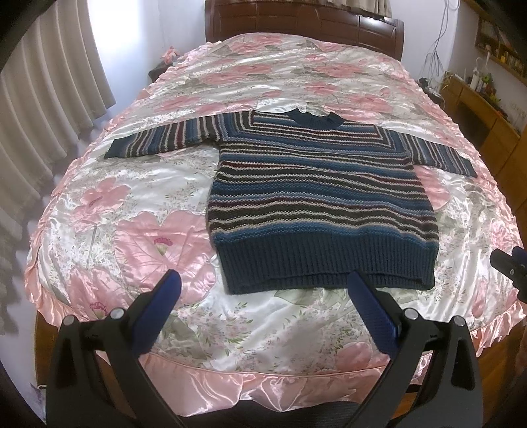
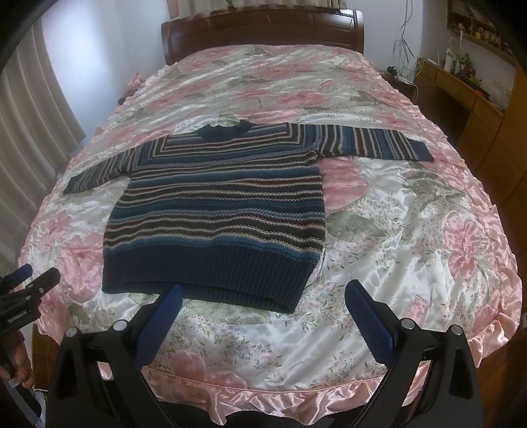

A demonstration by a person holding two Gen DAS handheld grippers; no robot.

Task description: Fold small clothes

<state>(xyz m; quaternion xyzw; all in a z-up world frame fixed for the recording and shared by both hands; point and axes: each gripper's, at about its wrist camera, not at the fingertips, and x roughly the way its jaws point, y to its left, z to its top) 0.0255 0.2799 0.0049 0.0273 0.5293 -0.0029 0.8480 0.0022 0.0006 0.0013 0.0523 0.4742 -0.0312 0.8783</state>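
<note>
My left tongs (image 1: 263, 286): wide open, with nothing in them. They hang over the near end of the bed, just in front of the sweater's bottom edge.
My right tongs (image 2: 263, 296): wide open too, and empty. They hang over the near end of the bed, by the sweater's bottom right corner.
Blue pads (image 1: 164, 309): one sits on the inside of each finger. They stand far apart.
My hand (image 2: 19, 362): only a bit of it shows at the left edge of the right view, holding the left tongs.
Bed cover (image 1: 158, 184): shiny, white and pink, with big flowers and a frilly pink edge.
Sweater (image 1: 316, 197): it lies flat on the bed cover, front up, in the middle of the bed. It has blue, dark, white and red stripes.
Bottom band (image 1: 316, 266): dark blue and ribbed, on the side near me.
Sleeves (image 1: 164, 138): both lie spread straight out to the sides.
Collar (image 1: 313, 118): dark blue, on the far side, toward the headboard.
Headboard (image 1: 303, 26): dark brown wood, at the far end of the bed.
Curtains (image 1: 49, 92): pale, on the left by the bright window.
Wooden desk (image 2: 467, 98): far to the right, with small things on it that I cannot make out.
</note>
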